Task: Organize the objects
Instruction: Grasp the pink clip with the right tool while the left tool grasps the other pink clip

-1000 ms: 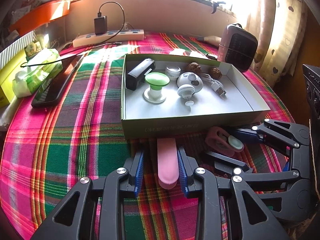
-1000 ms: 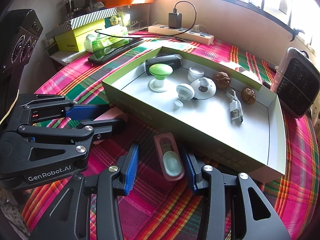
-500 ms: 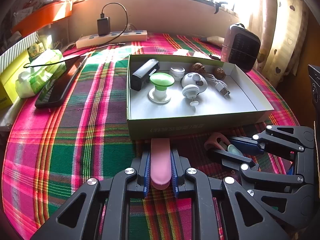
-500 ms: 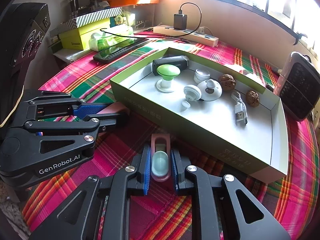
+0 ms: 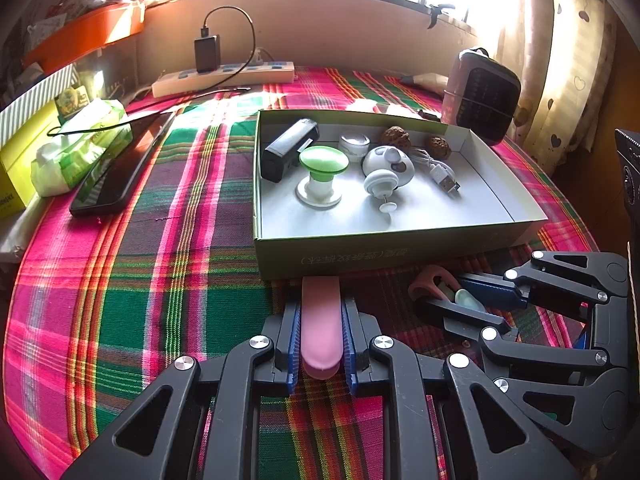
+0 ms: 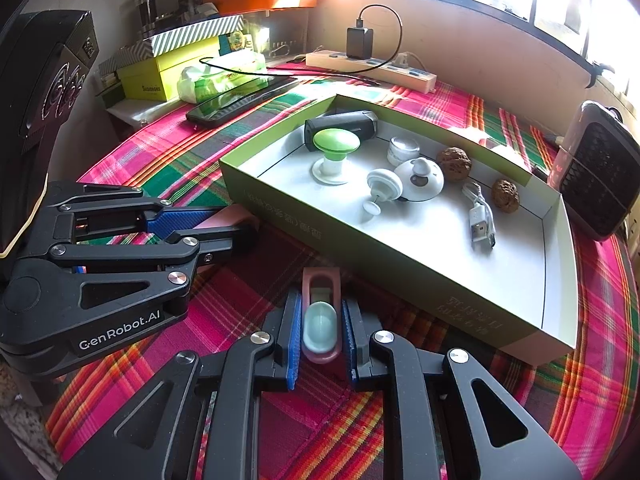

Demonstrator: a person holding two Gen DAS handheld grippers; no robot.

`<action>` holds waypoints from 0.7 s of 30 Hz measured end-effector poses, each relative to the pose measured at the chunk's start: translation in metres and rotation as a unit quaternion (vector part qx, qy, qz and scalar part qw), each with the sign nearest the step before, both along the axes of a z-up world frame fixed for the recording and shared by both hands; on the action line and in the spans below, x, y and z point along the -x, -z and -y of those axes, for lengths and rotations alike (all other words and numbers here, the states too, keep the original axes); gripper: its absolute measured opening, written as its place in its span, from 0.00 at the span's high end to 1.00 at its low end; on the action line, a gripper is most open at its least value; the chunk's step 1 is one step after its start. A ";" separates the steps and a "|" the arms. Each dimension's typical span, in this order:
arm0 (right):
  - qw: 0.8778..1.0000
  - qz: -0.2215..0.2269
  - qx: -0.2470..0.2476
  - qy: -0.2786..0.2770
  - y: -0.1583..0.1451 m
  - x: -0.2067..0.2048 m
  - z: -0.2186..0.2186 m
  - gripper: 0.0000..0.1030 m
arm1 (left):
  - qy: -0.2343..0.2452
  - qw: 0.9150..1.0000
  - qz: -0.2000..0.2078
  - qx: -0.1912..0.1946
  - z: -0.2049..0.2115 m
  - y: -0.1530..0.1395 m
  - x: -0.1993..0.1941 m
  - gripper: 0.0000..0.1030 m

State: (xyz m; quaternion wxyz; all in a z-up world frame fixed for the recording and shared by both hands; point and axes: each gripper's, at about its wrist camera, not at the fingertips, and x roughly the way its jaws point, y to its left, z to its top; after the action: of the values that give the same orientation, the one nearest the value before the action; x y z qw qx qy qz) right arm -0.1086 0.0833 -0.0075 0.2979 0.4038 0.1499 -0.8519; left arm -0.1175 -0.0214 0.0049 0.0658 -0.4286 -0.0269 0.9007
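Observation:
My left gripper [image 5: 320, 312] is shut on a flat pink oblong piece [image 5: 321, 320] lying on the plaid cloth, just in front of the green box [image 5: 360, 254]. My right gripper [image 6: 320, 312] is shut on a pink holder with a pale green insert [image 6: 320, 320], also on the cloth by the box's near wall [image 6: 360, 240]. Each gripper shows in the other's view: the right one [image 5: 460, 300], the left one [image 6: 224, 228]. The box holds a green-topped knob [image 5: 323, 164], a black case [image 5: 289, 148], white round pieces, two walnuts and a USB cable.
A phone [image 5: 120, 168], a tissue pack [image 5: 76, 148] and yellow boxes lie at the left. A power strip with a charger [image 5: 224, 76] runs along the back wall. A small heater [image 5: 482, 96] stands at the back right. Plaid cloth covers the table.
Both grippers went from open around their pieces to shut on them. The views have shifted slightly back from the box.

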 end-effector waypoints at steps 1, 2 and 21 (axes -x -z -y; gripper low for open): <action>1.000 0.000 0.000 0.000 0.000 0.000 0.000 0.82 | 0.000 1.000 0.000 0.000 0.000 0.000 0.000 0.85; 1.000 0.000 0.000 0.000 0.000 0.000 0.000 0.82 | 0.000 1.000 0.000 0.000 0.000 0.000 0.000 0.85; 0.999 -0.005 0.014 0.028 -0.010 -0.003 -0.009 0.82 | 0.005 1.000 -0.001 -0.001 -0.001 -0.007 -0.001 0.85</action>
State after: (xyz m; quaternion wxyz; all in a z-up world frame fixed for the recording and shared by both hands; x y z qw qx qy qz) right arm -0.1053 0.0922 0.0029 0.2789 0.3990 0.1279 -0.8641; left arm -0.1162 -0.0200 0.0118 0.0703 -0.4282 -0.0254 0.9006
